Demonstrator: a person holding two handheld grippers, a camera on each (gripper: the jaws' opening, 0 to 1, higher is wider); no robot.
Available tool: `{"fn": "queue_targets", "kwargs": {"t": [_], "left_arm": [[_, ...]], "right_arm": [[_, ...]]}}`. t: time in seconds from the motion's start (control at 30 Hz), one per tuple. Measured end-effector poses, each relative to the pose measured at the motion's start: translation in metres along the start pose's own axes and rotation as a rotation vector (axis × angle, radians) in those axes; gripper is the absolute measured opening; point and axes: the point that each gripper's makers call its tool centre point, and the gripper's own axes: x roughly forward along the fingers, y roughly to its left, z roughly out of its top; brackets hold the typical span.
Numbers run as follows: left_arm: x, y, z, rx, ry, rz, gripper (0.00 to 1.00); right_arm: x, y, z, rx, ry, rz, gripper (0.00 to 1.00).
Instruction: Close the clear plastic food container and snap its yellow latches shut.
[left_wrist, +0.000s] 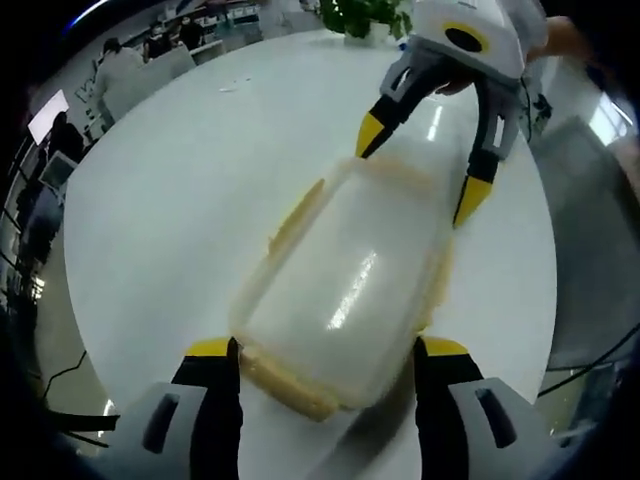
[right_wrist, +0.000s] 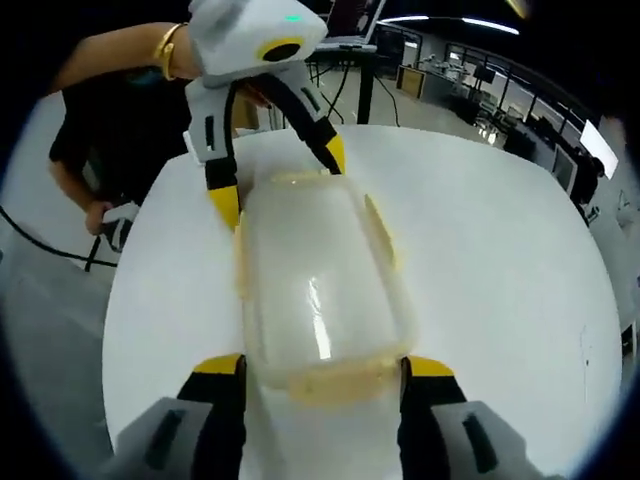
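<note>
Clear plastic container (left_wrist: 345, 290), both hand-held grippers open astride

Bright overhead light, glare streak on container lid (left_wrist: 345, 290), motion blur, fisheye-bent edges

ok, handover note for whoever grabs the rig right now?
Left gripper: open, jaws straddling one short end of the container.
Right gripper: open, straddling the opposite end.
Container sits on the white table, lid laid on top.
Done: lid looks in place.
Left: the yellow latches. At least one side latch sticks outward, so it seems unsnapped; the end latches are too blurred to judge. Press each shut.
</note>
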Motion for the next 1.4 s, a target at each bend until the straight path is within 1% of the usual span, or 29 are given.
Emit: {"fn": "queue_targets", "kwargs": {"t": [0.1, 0.13, 0.2, 0.27, 0.3, 0.33, 0.37, 0.4, 0.53, 0.67, 0.73, 0.8, 0.87, 0.93, 1.0, 1.07, 1.1, 1.13, 1.2, 1.23, 1.27, 1.3, 1.33, 1.37, 1.4], "left_arm": [[0.000, 0.001, -0.001, 0.014, 0.022, -0.006, 0.69], [0.000, 0.001, -0.001, 0.022, 0.035, -0.010, 0.69], [-0.001, 0.000, -0.001, 0.029, 0.054, -0.012, 0.68], [0.000, 0.000, -0.001, 0.035, 0.077, -0.012, 0.68], [0.000, 0.000, -0.001, 0.035, 0.085, -0.011, 0.67], [0.000, -0.002, -0.001, 0.069, 0.099, -0.023, 0.66], [0.000, -0.002, 0.000, 0.060, 0.107, -0.021, 0.66], [0.001, -0.001, 0.000, 0.059, 0.112, -0.020, 0.66], [0.000, 0.000, -0.003, 0.066, 0.128, -0.023, 0.66], [-0.002, -0.001, -0.008, 0.141, 0.170, -0.055, 0.65], [-0.002, -0.001, -0.008, 0.152, 0.189, -0.058, 0.64], [-0.003, 0.003, -0.012, 0.212, 0.231, -0.077, 0.63], [-0.005, 0.005, -0.015, 0.270, 0.259, -0.094, 0.62], [-0.007, 0.005, -0.019, 0.347, 0.299, -0.115, 0.61], [-0.009, 0.007, -0.022, 0.421, 0.331, -0.131, 0.57], [-0.011, 0.010, -0.022, 0.460, 0.340, -0.139, 0.50], [-0.011, 0.012, -0.023, 0.489, 0.341, -0.145, 0.48], [-0.010, 0.014, -0.023, 0.478, 0.333, -0.143, 0.46], [-0.010, 0.015, -0.023, 0.485, 0.322, -0.149, 0.44], [-0.010, 0.016, -0.022, 0.502, 0.311, -0.152, 0.43], [-0.010, 0.016, -0.022, 0.489, 0.302, -0.154, 0.41], [-0.011, 0.016, -0.022, 0.498, 0.293, -0.158, 0.37], [-0.011, 0.015, -0.021, 0.467, 0.271, -0.163, 0.38], [-0.011, 0.015, -0.021, 0.494, 0.259, -0.167, 0.37], [-0.012, 0.015, -0.021, 0.480, 0.258, -0.165, 0.37]], "right_arm": [[-0.001, 0.000, -0.002, -0.036, 0.015, 0.023, 0.58], [-0.002, -0.001, -0.003, -0.063, 0.027, 0.039, 0.58], [-0.004, -0.002, -0.006, -0.094, 0.048, 0.058, 0.54], [-0.007, -0.005, -0.010, -0.132, 0.080, 0.078, 0.47], [-0.010, -0.008, -0.012, -0.150, 0.106, 0.078, 0.38], [-0.014, -0.008, -0.021, -0.103, 0.159, 0.078, 0.37], [-0.013, -0.008, -0.019, -0.157, 0.149, 0.093, 0.37], [-0.009, -0.008, -0.015, -0.142, 0.129, 0.084, 0.37], [-0.007, -0.007, -0.014, -0.148, 0.158, 0.073, 0.37], [-0.006, -0.006, -0.013, -0.142, 0.166, 0.070, 0.38], [-0.006, -0.006, -0.012, -0.142, 0.177, 0.066, 0.38], [-0.006, -0.007, -0.011, -0.146, 0.194, 0.068, 0.38], [-0.006, -0.007, -0.012, -0.147, 0.207, 0.069, 0.38], [-0.006, -0.007, -0.011, -0.147, 0.215, 0.068, 0.38], [-0.006, -0.007, -0.011, -0.144, 0.224, 0.066, 0.38], [-0.006, -0.008, -0.011, -0.141, 0.231, 0.065, 0.38], [-0.007, -0.008, -0.012, -0.137, 0.232, 0.064, 0.38], [-0.007, -0.008, -0.012, -0.138, 0.230, 0.065, 0.38], [-0.007, -0.007, -0.012, -0.136, 0.225, 0.062, 0.37], [-0.007, -0.007, -0.012, -0.136, 0.225, 0.062, 0.37], [-0.007, -0.007, -0.011, -0.136, 0.226, 0.062, 0.37], [-0.007, -0.007, -0.012, -0.138, 0.227, 0.063, 0.38], [-0.006, -0.007, -0.011, -0.140, 0.231, 0.062, 0.38], [-0.007, -0.007, -0.011, -0.142, 0.233, 0.063, 0.38], [-0.006, -0.007, -0.011, -0.140, 0.237, 0.064, 0.38]]}}
